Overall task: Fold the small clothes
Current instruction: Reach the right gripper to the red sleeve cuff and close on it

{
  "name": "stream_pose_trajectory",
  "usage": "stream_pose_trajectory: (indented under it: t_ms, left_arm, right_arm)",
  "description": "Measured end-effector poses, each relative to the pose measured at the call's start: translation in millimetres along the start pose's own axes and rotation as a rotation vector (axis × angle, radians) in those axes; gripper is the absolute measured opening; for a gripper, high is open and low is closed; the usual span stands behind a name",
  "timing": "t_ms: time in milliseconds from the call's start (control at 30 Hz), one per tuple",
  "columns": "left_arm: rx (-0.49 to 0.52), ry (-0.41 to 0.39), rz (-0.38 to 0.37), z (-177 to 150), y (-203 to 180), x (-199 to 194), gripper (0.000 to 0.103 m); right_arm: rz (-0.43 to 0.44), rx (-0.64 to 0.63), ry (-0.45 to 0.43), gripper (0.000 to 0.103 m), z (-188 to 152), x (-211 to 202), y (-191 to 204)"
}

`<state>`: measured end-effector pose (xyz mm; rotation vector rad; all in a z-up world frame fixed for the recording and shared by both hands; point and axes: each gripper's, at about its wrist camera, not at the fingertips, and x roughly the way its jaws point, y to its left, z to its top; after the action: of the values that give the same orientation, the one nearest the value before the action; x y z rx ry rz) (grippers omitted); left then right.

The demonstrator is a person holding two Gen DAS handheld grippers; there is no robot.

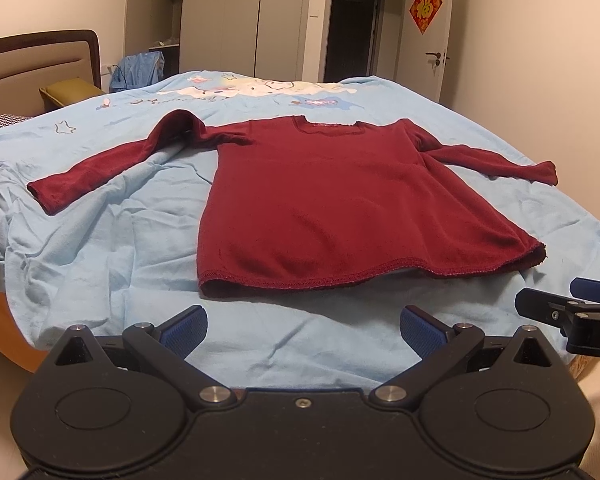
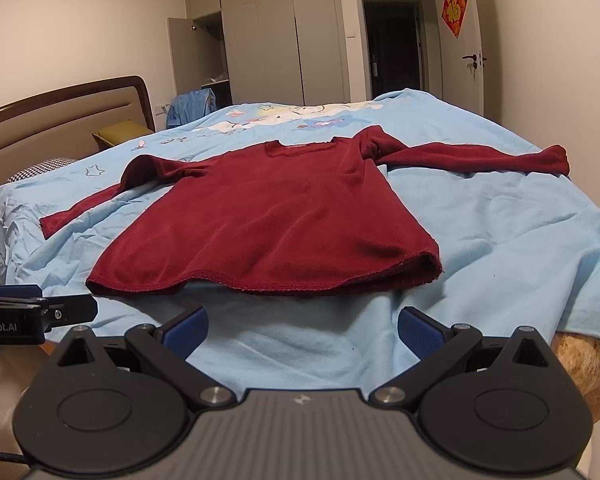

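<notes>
A small dark red long-sleeved shirt [image 1: 320, 200] lies flat on the light blue bedsheet [image 1: 100, 248], hem toward me, both sleeves spread out sideways. It also shows in the right wrist view [image 2: 268, 216]. My left gripper [image 1: 303, 330] is open and empty, just short of the hem. My right gripper [image 2: 302, 330] is open and empty, also just short of the hem, near its right half. The right gripper's fingers [image 1: 556, 308] show at the right edge of the left wrist view. The left gripper's fingers [image 2: 60, 310] show at the left edge of the right wrist view.
The bed's near edge runs just under both grippers, with orange mattress [image 2: 588, 364] showing at the corner. A headboard [image 1: 40, 60] and an olive pillow [image 1: 72, 92] are at the left. A wardrobe [image 1: 240, 16], a dark doorway [image 1: 352, 28] and a door [image 1: 432, 40] stand behind the bed.
</notes>
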<state>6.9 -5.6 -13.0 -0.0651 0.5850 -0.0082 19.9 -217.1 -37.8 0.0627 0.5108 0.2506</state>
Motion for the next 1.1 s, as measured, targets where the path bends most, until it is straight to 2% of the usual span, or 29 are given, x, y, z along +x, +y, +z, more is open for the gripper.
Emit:
stream_pose_trajectory:
  t_ms: [267, 367, 467, 633, 767, 1100]
  left_arm:
    - [-0.046, 0.067, -0.020, 11.8, 9.8, 19.5, 0.102]
    - [-0.049, 0.069, -0.001, 24.6, 13.4, 28.1, 0.102]
    - [-0.017, 0.049, 0.024, 42.1, 12.9, 34.9, 0.102]
    - [0.011, 0.044, 0.094, 75.1, 11.0, 53.1, 0.102]
    - [0.011, 0.053, 0.145, 102.4, 10.5, 72.7, 0.102]
    - [0.006, 0.064, 0.139, 152.1, -4.7, 123.9, 0.102]
  right_arm:
    - [-0.011, 0.028, 0.043, 0.103, 5.8, 8.5, -6.4]
    - [-0.004, 0.099, 0.092, 0.103, 14.7, 18.6, -18.0]
    - [-0.034, 0.167, 0.134, 0.103, 25.9, 31.4, -33.1]
    - [-0.131, 0.160, 0.135, 0.103, 49.8, 46.5, -48.0]
    - [-0.172, 0.143, 0.118, 0.103, 70.7, 54.8, -59.4]
    - [-0.216, 0.128, 0.086, 0.103, 122.5, 81.7, -87.1]
